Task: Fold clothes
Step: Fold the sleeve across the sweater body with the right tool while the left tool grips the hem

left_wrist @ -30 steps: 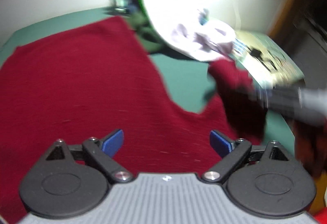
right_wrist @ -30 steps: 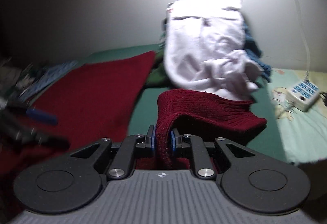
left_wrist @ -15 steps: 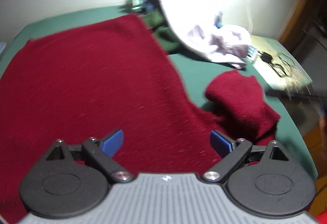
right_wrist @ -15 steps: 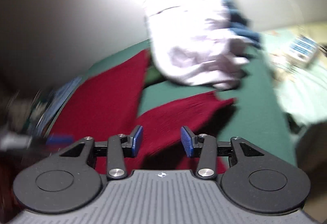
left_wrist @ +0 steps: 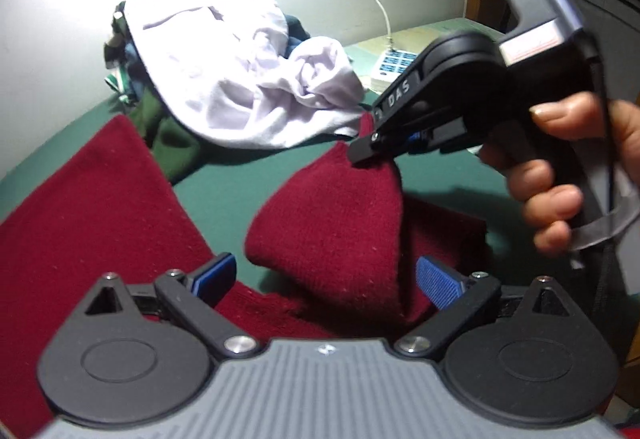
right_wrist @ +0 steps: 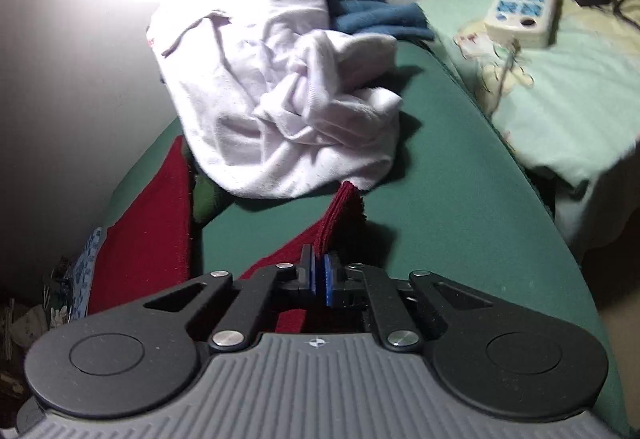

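While the dark red knitted sweater (left_wrist: 100, 223) lies spread over the green cloth-covered surface (left_wrist: 224, 199), I see its sleeve (left_wrist: 336, 223) lifted into a peak by my right gripper (left_wrist: 378, 149), whose blue pads are clamped tight on the ribbed cuff (right_wrist: 340, 215). The right hand (left_wrist: 568, 175) wraps the black handle. My left gripper (left_wrist: 326, 277) has its jaws spread wide, one pad on either side of the raised sleeve, gripping nothing. A crumpled pale lilac garment (right_wrist: 280, 91) sits heaped just behind the cuff, over blue (right_wrist: 360, 7) and dark green clothes (left_wrist: 168, 143). A white power strip (right_wrist: 520, 11) rests on the pale green bedding (right_wrist: 580, 99) off to the right
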The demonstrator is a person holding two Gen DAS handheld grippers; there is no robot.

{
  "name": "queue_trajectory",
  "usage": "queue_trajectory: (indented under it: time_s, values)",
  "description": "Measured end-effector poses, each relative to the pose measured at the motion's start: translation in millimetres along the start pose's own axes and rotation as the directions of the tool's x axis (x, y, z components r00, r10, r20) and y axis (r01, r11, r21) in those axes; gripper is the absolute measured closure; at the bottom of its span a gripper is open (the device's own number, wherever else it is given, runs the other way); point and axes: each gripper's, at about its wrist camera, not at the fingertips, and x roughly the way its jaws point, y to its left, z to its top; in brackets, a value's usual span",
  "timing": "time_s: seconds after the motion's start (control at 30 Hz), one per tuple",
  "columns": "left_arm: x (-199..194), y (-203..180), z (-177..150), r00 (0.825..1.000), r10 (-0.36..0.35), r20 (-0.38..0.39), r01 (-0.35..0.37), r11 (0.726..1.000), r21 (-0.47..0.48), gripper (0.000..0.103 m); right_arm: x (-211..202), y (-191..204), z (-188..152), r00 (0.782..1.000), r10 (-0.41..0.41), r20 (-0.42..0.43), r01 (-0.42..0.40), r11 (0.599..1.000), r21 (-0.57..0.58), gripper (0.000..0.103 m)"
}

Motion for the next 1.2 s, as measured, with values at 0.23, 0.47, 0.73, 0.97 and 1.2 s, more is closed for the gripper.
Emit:
queue_trajectory:
  time_s: [0.23,0.47,0.73,0.97,1.2]
  values:
    - [-4,0,-2,0.999,0.033,0.03,-0.032,0.999,-0.025,0.004,-9,62,-5,0.979,0.174,-0.104,-0.193,0.956,-0.221,0.098]
    - [10,17,-19,0.999,0.035,-0.019,-0.037,0.99,-0.133,0.004,6,94,-25,0.912,0.306,-0.274,-0.369,0.904,-0.218,0.097]
    - [17,46,-37,0.997,-0.074,-0.011,0.068,0.951,-0.3,0.004,-7,83,-28,0.885,0.418,-0.207,-0.447,0.887,-0.119,0.064]
    - [19,90,-53,0.981,-0.179,0.07,0.189,0.824,-0.534,0.025,-33,40,-39,0.981,0.185,-0.065,-0.194,0.966,-0.169,0.064]
    - [25,105,-55,0.963,-0.242,0.121,0.26,0.704,-0.661,0.05,-47,30,-80,1.0,-0.026,0.0,0.025,0.93,-0.368,0.064]
